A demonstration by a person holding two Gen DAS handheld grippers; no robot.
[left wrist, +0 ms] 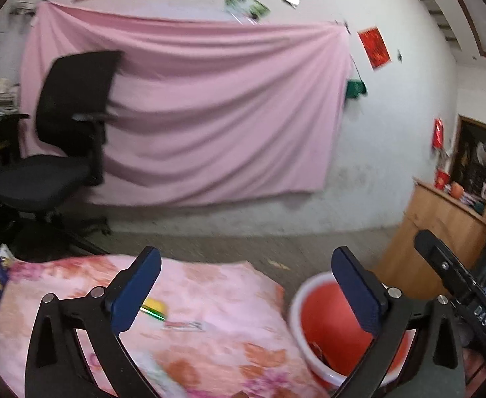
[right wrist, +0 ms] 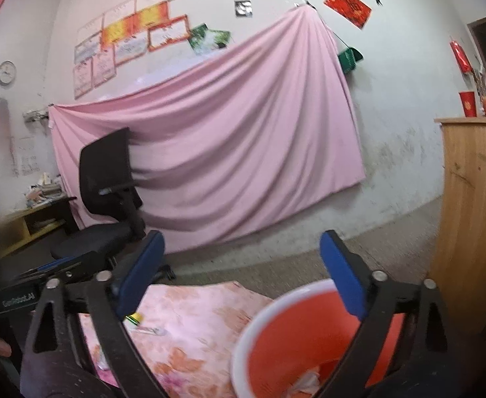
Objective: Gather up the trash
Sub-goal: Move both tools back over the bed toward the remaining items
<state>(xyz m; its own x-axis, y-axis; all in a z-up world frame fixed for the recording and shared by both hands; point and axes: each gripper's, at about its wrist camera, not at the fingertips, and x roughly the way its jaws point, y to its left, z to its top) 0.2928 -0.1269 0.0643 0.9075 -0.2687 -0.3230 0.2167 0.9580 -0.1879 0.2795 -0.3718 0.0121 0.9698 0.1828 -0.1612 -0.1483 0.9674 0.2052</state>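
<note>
Gaping wide and empty, the left gripper [left wrist: 246, 293] and right gripper [right wrist: 243, 273] face a light, thin, crushable yellow-green wrapper [left wrist: 155, 308] best pinched by its raised edge.

One bucket [right wrist: 309, 338], one chair [right wrist: 107, 192]

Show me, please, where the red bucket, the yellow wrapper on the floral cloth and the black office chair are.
red bucket [right wrist: 309, 341]: right wrist view, on its inner wall.
yellow wrapper [left wrist: 155, 308]: left wrist view, on its yellow face.
black office chair [left wrist: 77, 89]: left wrist view, on its backrest.
</note>
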